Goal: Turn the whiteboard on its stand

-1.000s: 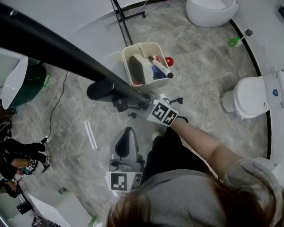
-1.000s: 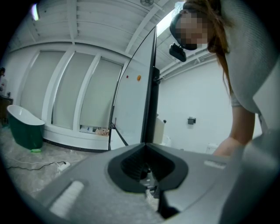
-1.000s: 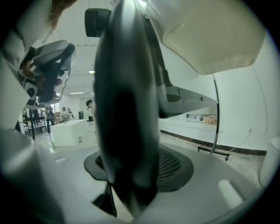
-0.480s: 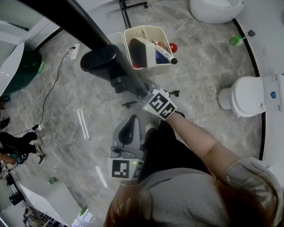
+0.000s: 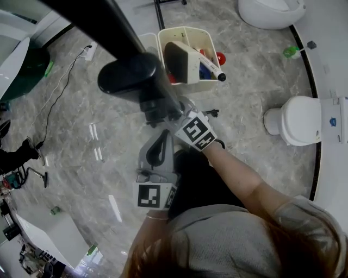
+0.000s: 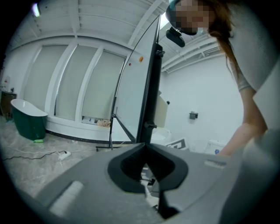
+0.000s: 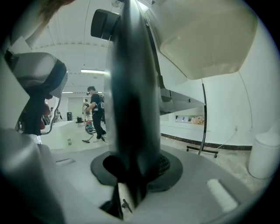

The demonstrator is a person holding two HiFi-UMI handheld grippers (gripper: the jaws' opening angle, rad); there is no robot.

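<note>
The whiteboard's black frame bar (image 5: 117, 32) runs from the upper left down to a round black knob (image 5: 128, 79). My right gripper (image 5: 173, 115) sits just below that knob. In the right gripper view the black bar (image 7: 131, 109) fills the gap between the jaws of the right gripper (image 7: 131, 170); they have just been closing and are shut on it. My left gripper (image 5: 163, 136) hangs lower, beside the right one and apart from the frame. In the left gripper view the left gripper (image 6: 146, 146) is shut on nothing, and the whiteboard (image 6: 131, 96) stands edge-on ahead.
A cream tray (image 5: 205, 38) on the board holds an eraser (image 5: 179, 59) and a marker (image 5: 209, 68). On the marble floor stand a white toilet (image 5: 296, 119), a white tub (image 5: 269, 11), a green tub (image 5: 22, 76) and the stand's foot (image 5: 157, 11). People (image 7: 96, 113) are in the background.
The right gripper's jaws have closed in on the black frame bar below the knob. The left gripper has sunk a little. The head view has shifted, so the knob and tray sit nearer centre.
</note>
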